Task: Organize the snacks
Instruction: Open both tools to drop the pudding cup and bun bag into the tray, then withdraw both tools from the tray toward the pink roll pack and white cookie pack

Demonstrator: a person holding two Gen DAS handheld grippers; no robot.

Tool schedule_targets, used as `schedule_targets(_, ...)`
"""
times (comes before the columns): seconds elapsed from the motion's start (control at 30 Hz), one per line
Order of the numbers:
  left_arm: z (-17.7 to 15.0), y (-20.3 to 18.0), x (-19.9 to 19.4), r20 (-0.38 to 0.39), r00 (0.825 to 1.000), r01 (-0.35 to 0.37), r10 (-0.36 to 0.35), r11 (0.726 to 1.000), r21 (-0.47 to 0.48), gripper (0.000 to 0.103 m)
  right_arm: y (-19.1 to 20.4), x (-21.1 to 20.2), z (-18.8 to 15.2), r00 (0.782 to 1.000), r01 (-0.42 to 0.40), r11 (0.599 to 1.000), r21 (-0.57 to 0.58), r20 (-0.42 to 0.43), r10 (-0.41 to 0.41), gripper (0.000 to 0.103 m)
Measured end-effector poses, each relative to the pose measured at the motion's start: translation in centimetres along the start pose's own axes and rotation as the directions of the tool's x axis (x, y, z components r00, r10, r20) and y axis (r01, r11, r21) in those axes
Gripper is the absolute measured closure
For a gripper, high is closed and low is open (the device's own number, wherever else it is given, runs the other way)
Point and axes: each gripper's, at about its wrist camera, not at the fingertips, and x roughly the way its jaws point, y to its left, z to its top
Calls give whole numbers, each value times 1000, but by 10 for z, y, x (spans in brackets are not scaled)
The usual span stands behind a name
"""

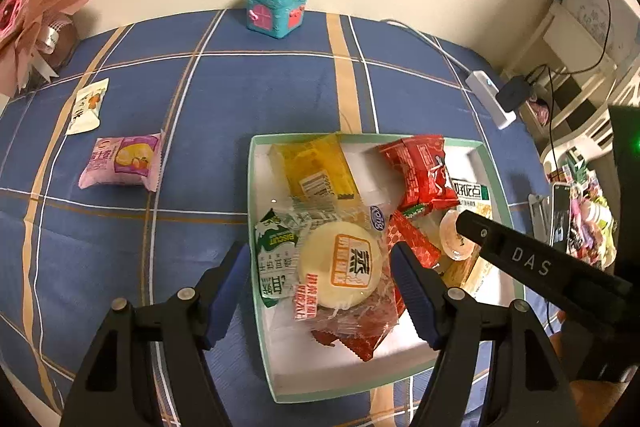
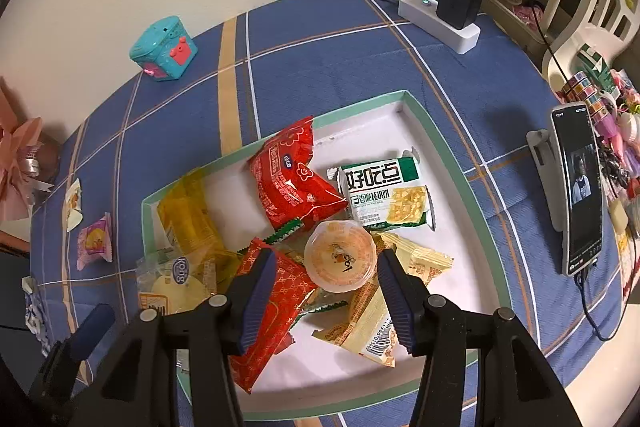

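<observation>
A green-rimmed white box point(image 1: 280, 137) point(image 2: 438, 143) on the blue checked cloth holds several snack packets. My left gripper point(image 1: 320, 291) is open above its left part. A round cake in clear wrap point(image 1: 340, 263) and a green biscuit packet point(image 1: 276, 255) lie between its fingers, untouched. My right gripper point(image 2: 326, 303) is open over the box's middle, and its pads do not press on the orange jelly cup point(image 2: 340, 255) lying just beyond its tips. A purple packet point(image 1: 120, 161) and a small white packet point(image 1: 86, 107) lie loose on the cloth, left of the box.
A teal toy box point(image 1: 276, 7) stands at the back by the wall. At the back right is a power strip with a charger point(image 2: 440, 17), and a phone on a stand point(image 2: 576, 187) is right of the box. A pink bouquet point(image 1: 32, 11) sits far left.
</observation>
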Motion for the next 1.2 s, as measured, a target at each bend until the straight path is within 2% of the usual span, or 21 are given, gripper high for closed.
schedule_targets(0.2, 5, 19, -7, 21, 1000, -1, 3, 998, -59, 30, 3, 0, -1, 1000, 4, 1000, -9, 2, -4, 46)
schedule_targets(0.5, 11, 68, -5, 25, 996, -80, 86, 982, -172, 30, 19, 3, -5, 1000, 28, 999, -45, -1, -29, 47)
schedule_targets(0.63, 11, 99, -5, 14, 990, -136, 143, 965, -224, 30, 35, 1, -8, 1000, 26, 997, -77, 10, -26, 46)
schedule_targets(0.73, 11, 122, -8, 15, 987, -153, 163, 950, -273, 29, 48, -2, -10, 1000, 21, 994, -103, 21, -19, 43)
schedule_targets(1.1, 2, 191, -23, 27, 972, -203, 233, 891, -405, 29, 107, -8, -20, 998, -2, 981, -194, 55, 13, 42)
schedule_targets(1.13, 1, 198, -25, 29, 970, -208, 241, 886, -414, 27, 113, -9, -21, 998, -5, 979, -203, 61, 17, 41)
schedule_targets(1.2, 0, 209, -28, 31, 965, -222, 260, 875, -431, 18, 126, -9, -23, 997, -12, 975, -220, 71, 29, 35)
